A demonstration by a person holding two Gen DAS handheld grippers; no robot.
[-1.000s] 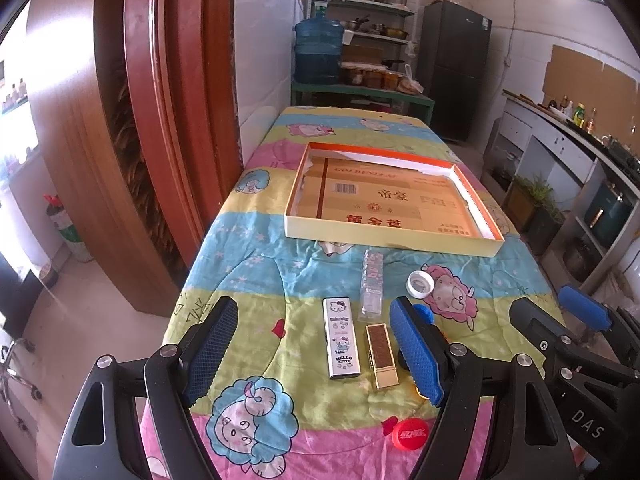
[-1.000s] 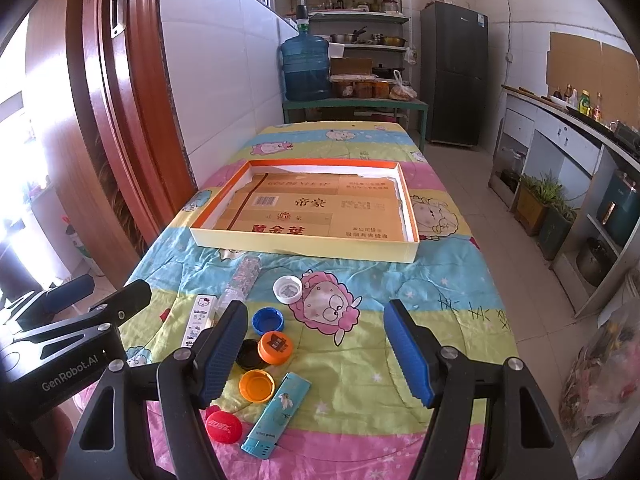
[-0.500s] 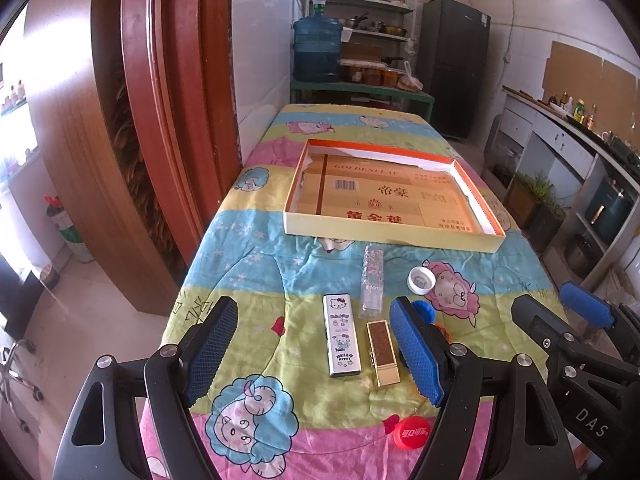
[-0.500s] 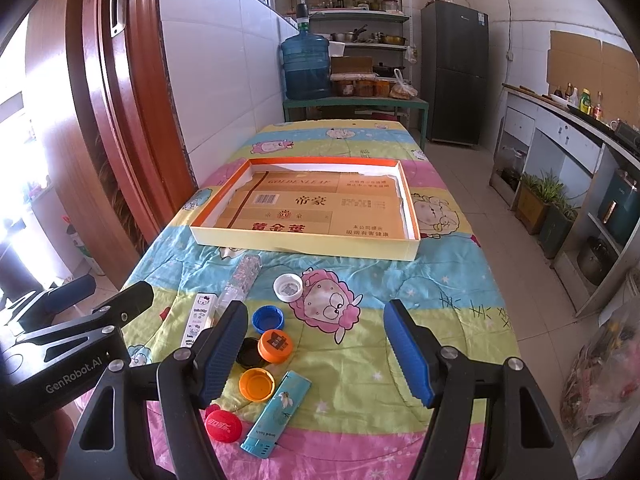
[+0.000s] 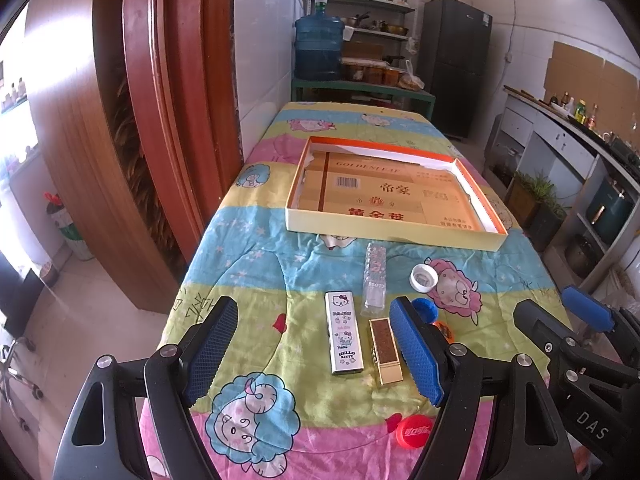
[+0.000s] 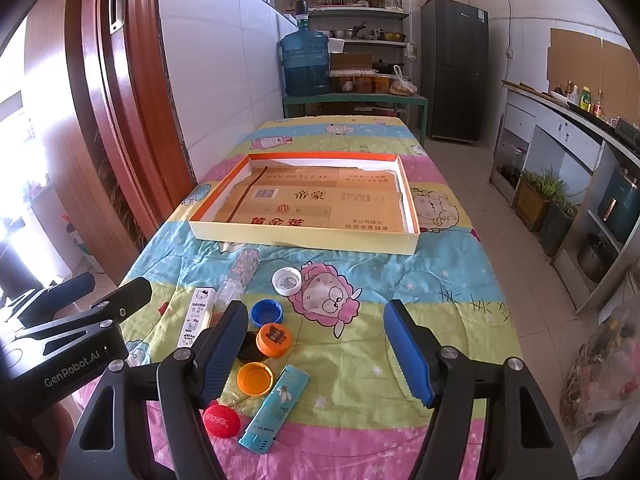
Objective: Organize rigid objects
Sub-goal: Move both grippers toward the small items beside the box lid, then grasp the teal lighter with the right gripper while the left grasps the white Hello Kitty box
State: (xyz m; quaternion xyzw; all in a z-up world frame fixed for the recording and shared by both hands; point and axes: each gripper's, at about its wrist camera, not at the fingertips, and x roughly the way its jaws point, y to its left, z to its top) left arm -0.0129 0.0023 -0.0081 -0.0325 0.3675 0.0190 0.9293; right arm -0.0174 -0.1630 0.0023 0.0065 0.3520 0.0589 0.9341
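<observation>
A shallow cardboard box lid lies open mid-table. In front of it sit a white Hello Kitty case, a gold-brown case, a clear tube, a white cap, a blue cap, two orange caps, a red cap and a teal lighter. My left gripper hovers open above the two cases. My right gripper hovers open right of the caps, holding nothing.
The table wears a bright cartoon quilt. A wooden door and tiled wall run along its left side. A water jug and shelves stand at the far end, a counter at the right.
Both views have drifted slightly; the box and items sit a little lower in frame. Neither gripper has taken hold of anything, and the objects have not moved.
</observation>
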